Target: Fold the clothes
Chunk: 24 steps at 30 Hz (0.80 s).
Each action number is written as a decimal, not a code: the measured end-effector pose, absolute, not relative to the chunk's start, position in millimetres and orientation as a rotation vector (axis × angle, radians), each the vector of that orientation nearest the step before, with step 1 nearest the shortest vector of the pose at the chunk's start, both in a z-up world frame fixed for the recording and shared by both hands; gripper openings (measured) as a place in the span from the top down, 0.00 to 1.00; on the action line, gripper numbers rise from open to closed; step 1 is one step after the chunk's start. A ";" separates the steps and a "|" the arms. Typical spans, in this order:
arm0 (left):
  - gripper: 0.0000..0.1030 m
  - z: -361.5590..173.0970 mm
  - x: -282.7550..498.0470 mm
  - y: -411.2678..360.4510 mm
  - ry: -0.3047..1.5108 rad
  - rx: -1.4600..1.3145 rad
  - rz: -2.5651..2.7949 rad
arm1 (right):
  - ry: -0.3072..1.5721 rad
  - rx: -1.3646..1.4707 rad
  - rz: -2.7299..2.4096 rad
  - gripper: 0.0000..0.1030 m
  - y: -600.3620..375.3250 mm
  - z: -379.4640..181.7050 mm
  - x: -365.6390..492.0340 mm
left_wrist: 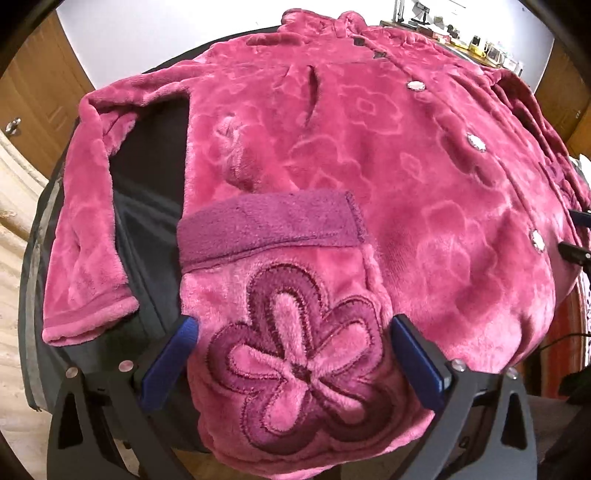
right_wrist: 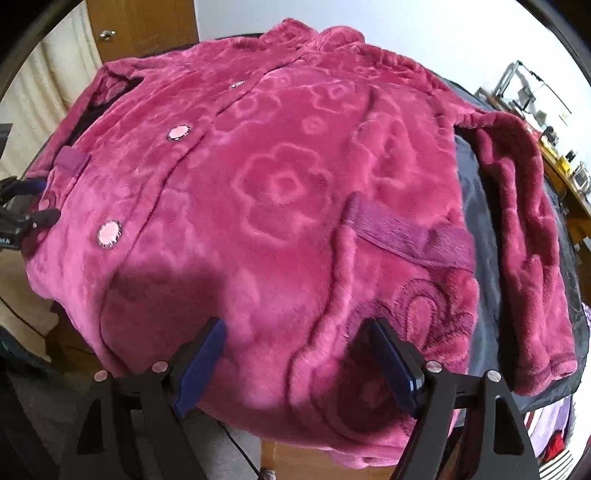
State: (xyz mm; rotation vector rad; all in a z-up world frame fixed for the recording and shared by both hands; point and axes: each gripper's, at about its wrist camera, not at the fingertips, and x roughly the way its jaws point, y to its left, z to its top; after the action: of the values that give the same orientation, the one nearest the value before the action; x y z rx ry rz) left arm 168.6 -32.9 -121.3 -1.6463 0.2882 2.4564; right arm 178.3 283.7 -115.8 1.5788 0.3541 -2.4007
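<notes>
A pink plush jacket (left_wrist: 332, 147) (right_wrist: 280, 184) lies buttoned and face up on a dark table cover (left_wrist: 147, 206) (right_wrist: 480, 295), with its sleeves spread to either side. My left gripper (left_wrist: 293, 325) is open just above the near hem, its blue fingers on either side of the pocket with the stitched flower (left_wrist: 295, 369). My right gripper (right_wrist: 295, 325) is open above the hem beside the other pocket (right_wrist: 424, 295). Neither pinches any fabric. Each gripper shows at the edge of the other's view, the right gripper (left_wrist: 576, 236) and the left gripper (right_wrist: 26, 214).
The jacket's hem hangs over the near table edge. Wooden cabinet doors (left_wrist: 37, 110) (right_wrist: 140, 29) and a cream fabric (left_wrist: 14, 221) stand to the left. A cluttered shelf (right_wrist: 554, 147) runs along the far right. A cable (right_wrist: 240, 450) lies on the floor below.
</notes>
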 end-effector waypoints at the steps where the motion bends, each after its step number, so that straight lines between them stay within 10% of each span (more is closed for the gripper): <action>1: 0.00 -121.4 168.2 -33.1 0.285 -1.649 2.458 | 0.349 1.579 -2.403 0.21 285.9 -115.9 178.3; 12: 0.00 -97.5 155.2 -0.4 0.177 -1.613 2.454 | 0.328 1.589 -2.375 0.00 283.0 -120.3 173.1; 24: 0.00 -94.9 158.0 83.6 0.299 -1.592 2.369 | 0.324 1.527 -2.351 0.00 288.0 -122.1 170.6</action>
State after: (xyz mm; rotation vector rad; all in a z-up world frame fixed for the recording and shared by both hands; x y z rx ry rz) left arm 158.0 83.6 -94.9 -1.5919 0.2995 2.3687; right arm 170.6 288.0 -122.1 1.5273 0.3236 -2.3508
